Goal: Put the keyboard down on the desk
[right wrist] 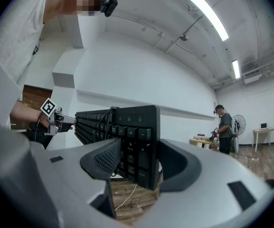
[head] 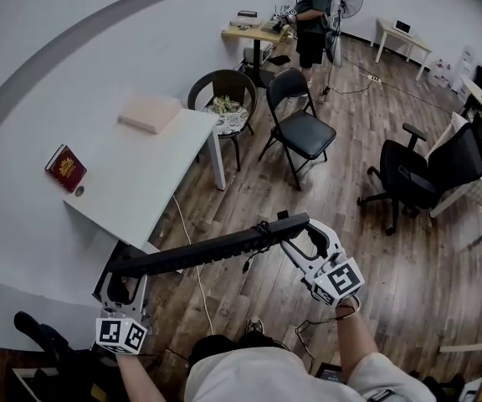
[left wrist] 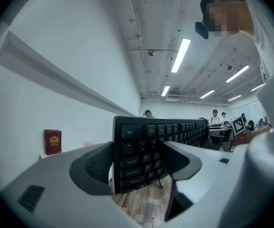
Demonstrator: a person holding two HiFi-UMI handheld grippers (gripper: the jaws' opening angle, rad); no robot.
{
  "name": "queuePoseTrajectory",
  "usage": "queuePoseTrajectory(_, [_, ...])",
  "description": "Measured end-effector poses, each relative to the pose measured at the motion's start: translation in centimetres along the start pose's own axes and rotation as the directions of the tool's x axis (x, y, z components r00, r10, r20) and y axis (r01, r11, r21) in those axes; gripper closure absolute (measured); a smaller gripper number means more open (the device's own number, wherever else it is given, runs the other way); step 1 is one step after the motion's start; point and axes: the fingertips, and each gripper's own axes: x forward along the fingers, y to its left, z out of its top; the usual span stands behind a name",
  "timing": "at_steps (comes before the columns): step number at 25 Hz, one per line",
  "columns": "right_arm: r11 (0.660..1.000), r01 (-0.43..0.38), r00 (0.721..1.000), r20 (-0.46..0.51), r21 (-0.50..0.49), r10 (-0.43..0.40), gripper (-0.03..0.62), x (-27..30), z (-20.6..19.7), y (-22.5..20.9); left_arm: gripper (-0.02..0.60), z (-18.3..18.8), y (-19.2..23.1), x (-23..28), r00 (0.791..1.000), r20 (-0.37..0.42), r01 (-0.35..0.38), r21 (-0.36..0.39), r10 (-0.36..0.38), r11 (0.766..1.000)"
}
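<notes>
Grippers first: your left gripper (left wrist: pixel 137 161) is clamped on the Esc end of the long black plastic keyboard (head: pixel 207 251). Your right gripper (right wrist: pixel 136 158) pinches the opposite end. The keyboard hangs between them on edge, in the air over the wooden floor (head: pixel 408 291), just off the near corner of the white rectangular bench (head: pixel 145 187). Nothing is set down yet. You have to bring it over the benchtop, lay it flat and let go at both ends.
</notes>
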Motion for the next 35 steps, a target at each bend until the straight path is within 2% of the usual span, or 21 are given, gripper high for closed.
queuePoseTrajectory(6, [1.0, -0.01, 1.0, -0.015, 0.018, 0.011, 0.352, 1.5, -1.1, -1.4, 0.256, -0.6, 0.4, 1.8, 1.0, -0.025, -0.007, -0.003, 0.007, 1.0])
queuePoseTrajectory(12, [1.0, -0.01, 1.0, -0.029, 0.028, 0.011, 0.352, 5.3, -2.3, -3.0, 0.256, -1.1, 2.7, 5.3, 0.999, -0.033, -0.012, -0.005, 0.012, 1.0])
queuePoseTrajectory(18, [1.0, -0.02, 0.999, -0.03, 0.003, 0.02, 0.351, 8.4, -2.2, -4.6, 0.256, -1.3, 4.4, 8.1, 1.0, -0.02, -0.013, -0.023, 0.013, 1.0])
queuePoseTrajectory(27, [1.0, -0.002, 1.0, -0.014, -0.021, 0.002, 0.35, 18.4, -1.4, -8.3, 0.256, 0.5, 10.7, 17.1, 1.0, 0.006, -0.005, -0.026, 0.005, 1.0])
queuePoseTrajectory(35, [1.0, 0.002, 1.0, -0.031, -0.018, -0.003, 0.35, 23.5, -1.4, -9.5, 0.256, 1.4, 14.3, 21.0, 1.0, -0.005, -0.003, -0.037, 0.003, 0.999])
